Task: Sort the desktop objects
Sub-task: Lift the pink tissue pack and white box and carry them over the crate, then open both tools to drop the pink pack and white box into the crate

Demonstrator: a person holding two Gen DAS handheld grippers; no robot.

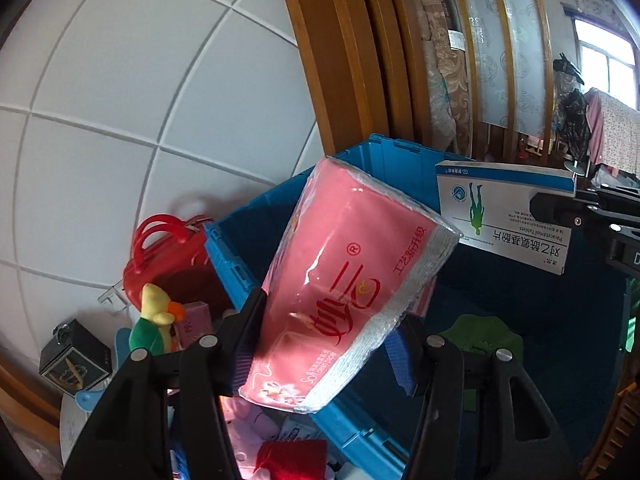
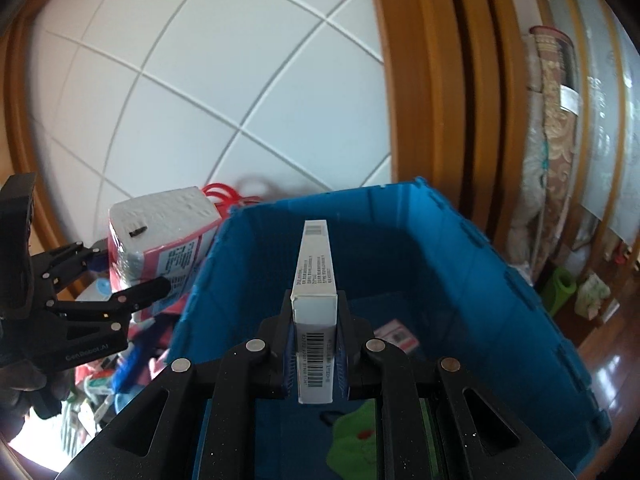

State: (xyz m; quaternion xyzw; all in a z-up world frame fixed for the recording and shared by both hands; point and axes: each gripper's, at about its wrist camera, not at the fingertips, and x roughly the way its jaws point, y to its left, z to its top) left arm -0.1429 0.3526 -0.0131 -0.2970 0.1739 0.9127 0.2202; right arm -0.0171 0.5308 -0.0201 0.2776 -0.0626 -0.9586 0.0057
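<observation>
My left gripper [image 1: 328, 332] is shut on a pink tissue pack [image 1: 344, 288] and holds it above the left rim of the blue crate [image 1: 240, 248]. The pack also shows in the right wrist view [image 2: 160, 236], left of the crate [image 2: 500, 280]. My right gripper [image 2: 314, 340] is shut on a white medicine box [image 2: 314, 288], held on edge over the crate's inside. The box also shows in the left wrist view [image 1: 508, 216], at the right above the crate. A green item [image 2: 360, 444] and a small pink-and-white item [image 2: 396, 336] lie on the crate floor.
Left of the crate lie a red bag [image 1: 168, 252], a yellow-green plush toy [image 1: 154, 320], a black box [image 1: 74, 360] and several small items. A white tiled wall [image 1: 120, 100] stands behind. A wooden door frame [image 1: 340, 60] and rolled fabric [image 1: 444, 72] stand at the back right.
</observation>
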